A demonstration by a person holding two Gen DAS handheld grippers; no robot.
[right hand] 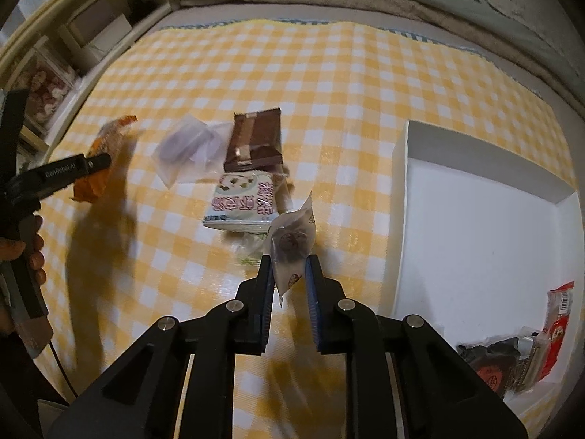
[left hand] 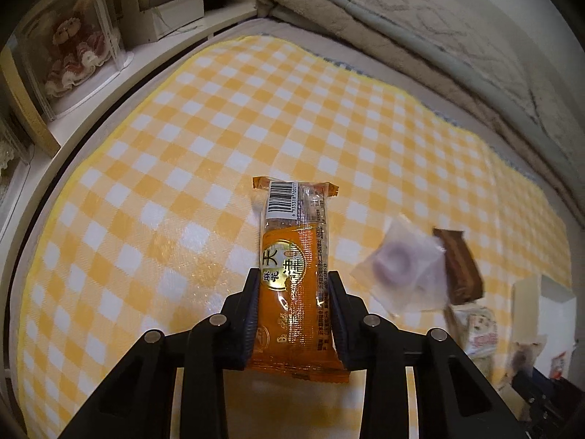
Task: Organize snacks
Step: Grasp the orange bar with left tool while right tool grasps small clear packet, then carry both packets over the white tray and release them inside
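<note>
My left gripper (left hand: 292,281) is shut on an orange snack packet (left hand: 294,256) with a barcode label, held above the yellow checked cloth (left hand: 182,146). In the right wrist view the same orange snack packet (right hand: 102,161) hangs from the left gripper (right hand: 93,162) at the left. My right gripper (right hand: 289,267) is shut on a small clear sachet (right hand: 292,237) with a dark round sweet inside, lifted off the cloth. A clear pouch (right hand: 186,146), a brown chocolate packet (right hand: 254,141) and a white printed packet (right hand: 241,201) lie on the cloth.
A white shallow box (right hand: 475,168) sits at the right with a red packet (right hand: 555,329) and a dark packet (right hand: 493,362) in its near corner. Folded blankets (left hand: 402,18) line the far edge. Shelves with a doll case (left hand: 73,44) stand at the left. A hand (right hand: 22,252) grips the left tool.
</note>
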